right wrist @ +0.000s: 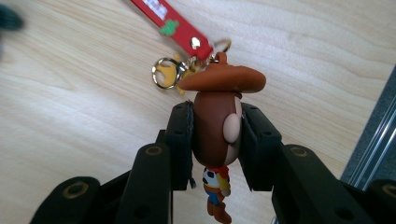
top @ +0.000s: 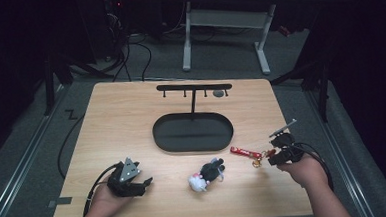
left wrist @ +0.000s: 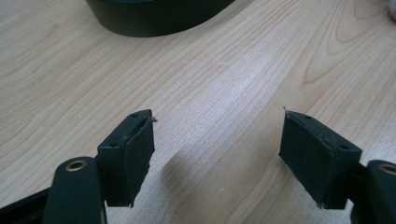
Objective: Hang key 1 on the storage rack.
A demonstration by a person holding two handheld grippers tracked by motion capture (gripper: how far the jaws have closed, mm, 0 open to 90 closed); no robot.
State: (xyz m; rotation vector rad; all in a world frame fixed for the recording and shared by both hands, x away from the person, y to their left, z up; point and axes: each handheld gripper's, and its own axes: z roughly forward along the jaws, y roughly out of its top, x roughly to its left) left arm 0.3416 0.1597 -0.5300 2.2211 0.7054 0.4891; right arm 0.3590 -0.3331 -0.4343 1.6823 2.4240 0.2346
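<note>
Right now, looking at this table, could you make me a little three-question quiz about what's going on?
1. True or false: the right tool is clamped on the head of a cowboy figure keychain.
2. What colour is the strap attached to that keychain?
3. Which best describes the left tool? A: holding the plush toy. B: open over bare table. C: hanging from the black hook stand.

Key
1. True: both pads press the figure's head.
2. Red.
3. B: its jaws stand apart with nothing between them.
</note>
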